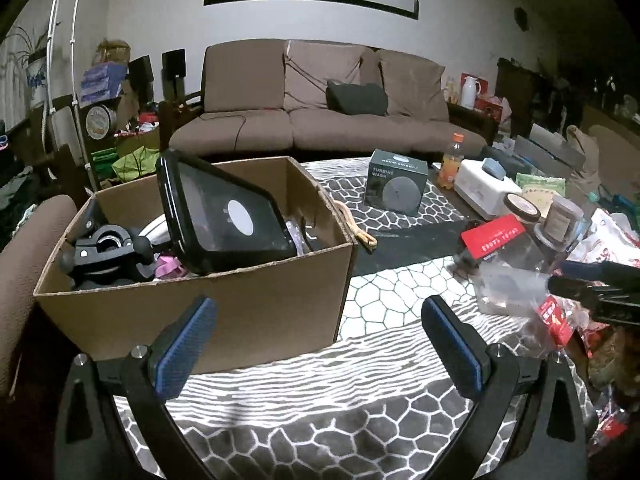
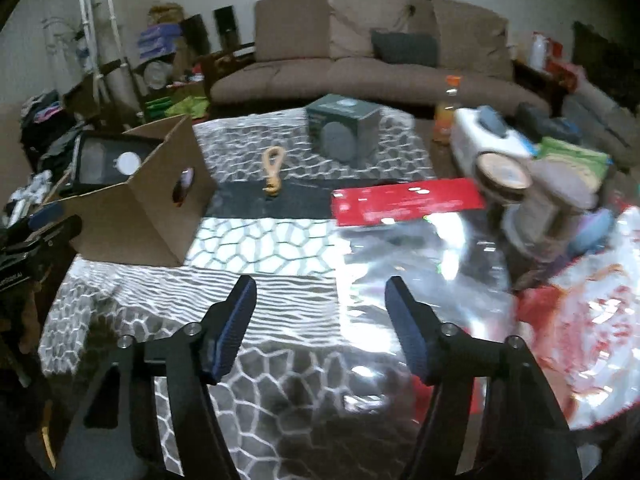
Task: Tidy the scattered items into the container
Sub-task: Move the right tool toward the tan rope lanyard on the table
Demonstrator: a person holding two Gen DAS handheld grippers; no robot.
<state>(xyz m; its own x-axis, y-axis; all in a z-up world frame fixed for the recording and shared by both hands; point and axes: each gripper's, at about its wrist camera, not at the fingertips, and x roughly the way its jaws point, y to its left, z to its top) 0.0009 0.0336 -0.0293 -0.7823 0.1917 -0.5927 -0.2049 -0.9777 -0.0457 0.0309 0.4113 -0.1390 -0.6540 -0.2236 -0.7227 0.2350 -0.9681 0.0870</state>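
My left hand-held gripper (image 1: 318, 342) hangs wide open and empty over the patterned surface (image 1: 392, 300), just before the box (image 1: 256, 300), where a black case (image 1: 224, 216) and clamp (image 1: 108, 248) already lie. My right hand-held gripper (image 2: 320, 324) is partly open, nothing between its pads, above the edge of a clear bag (image 2: 416, 256) with a red header. Beyond lie a tan clip (image 2: 273, 172), a grey carton (image 2: 344, 128), an orange bottle (image 2: 448, 108) and jars (image 2: 504, 178), crowding the right side.
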